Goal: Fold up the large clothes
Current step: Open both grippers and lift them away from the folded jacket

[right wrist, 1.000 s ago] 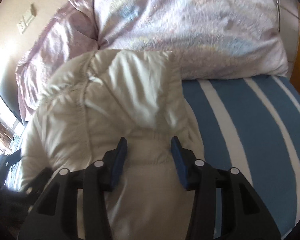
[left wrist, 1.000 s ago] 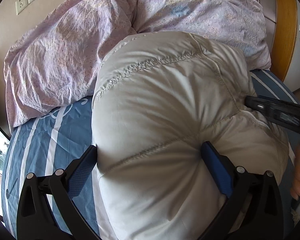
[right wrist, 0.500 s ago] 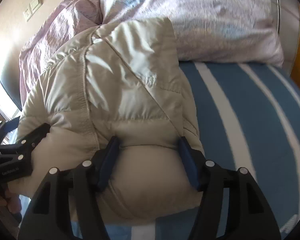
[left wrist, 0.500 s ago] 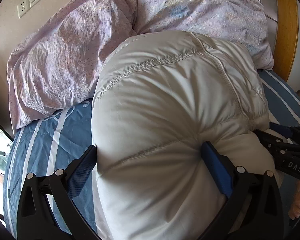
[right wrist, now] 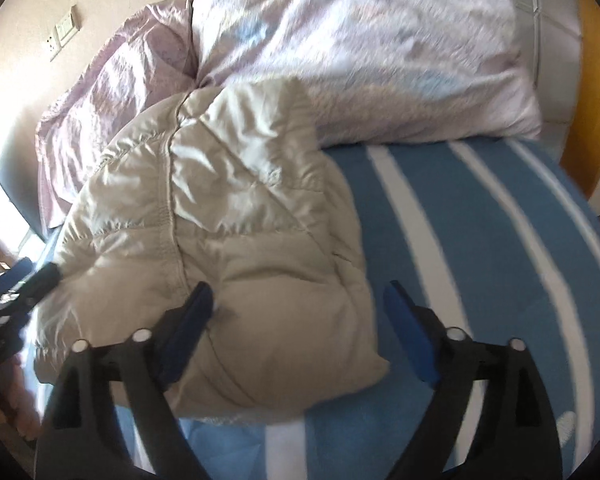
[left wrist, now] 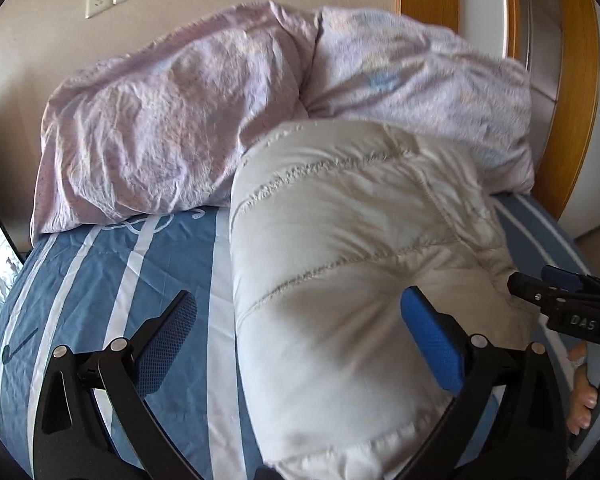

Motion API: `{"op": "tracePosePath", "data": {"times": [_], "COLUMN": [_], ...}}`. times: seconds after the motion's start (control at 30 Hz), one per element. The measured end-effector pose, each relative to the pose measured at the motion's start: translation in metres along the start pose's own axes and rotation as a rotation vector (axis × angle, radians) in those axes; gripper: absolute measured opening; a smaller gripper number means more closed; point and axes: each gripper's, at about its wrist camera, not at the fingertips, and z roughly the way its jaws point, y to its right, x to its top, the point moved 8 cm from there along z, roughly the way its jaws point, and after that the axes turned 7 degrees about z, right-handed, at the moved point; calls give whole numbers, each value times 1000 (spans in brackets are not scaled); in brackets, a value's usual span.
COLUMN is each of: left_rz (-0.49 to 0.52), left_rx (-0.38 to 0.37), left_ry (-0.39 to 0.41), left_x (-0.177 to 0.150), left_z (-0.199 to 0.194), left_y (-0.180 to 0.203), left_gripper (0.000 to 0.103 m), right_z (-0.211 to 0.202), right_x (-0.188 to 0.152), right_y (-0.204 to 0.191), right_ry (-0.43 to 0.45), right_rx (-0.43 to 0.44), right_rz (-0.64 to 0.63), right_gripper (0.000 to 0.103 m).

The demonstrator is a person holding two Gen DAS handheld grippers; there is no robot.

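A cream quilted down jacket lies folded in a thick bundle on the blue striped bed; it also shows in the right wrist view. My left gripper is open wide, its jaws straddling the bundle's near left edge, the right pad pressing into the fabric. My right gripper is open wide over the bundle's near right corner, holding nothing. The right gripper's tip shows at the right of the left wrist view, and the left gripper's tip shows at the left of the right wrist view.
A crumpled lilac duvet is heaped along the head of the bed, touching the jacket's far end. The blue sheet with white stripes lies bare to the right of the jacket. A wooden bed frame stands at the far right.
Both grippers have drawn back from the bundle. The right gripper opened wider and let the jacket go; the jacket now lies lower and farther from both cameras.
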Motion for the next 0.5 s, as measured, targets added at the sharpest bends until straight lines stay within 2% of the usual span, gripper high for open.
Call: {"op": "tracePosePath", "data": {"times": [0.07,0.23,0.5], "left_rz": [-3,-6,-23], "left_rx": [2,40,58], "left_ry": [16,10,-12], "left_x": [0,-9,-29], "left_z": [-9,-30,-49], "left_y": [-2,-4,1], "left_gripper": [102,102,102], "right_z": [-12,-36,-58], "right_x": [1,-4,-20], "right_y": [2,6,3], "right_ry": [44,84,88], "right_rx": [-39,-88,-63], "right_rz": [-14,-45,-51], "right_gripper": [101,101,101]}}
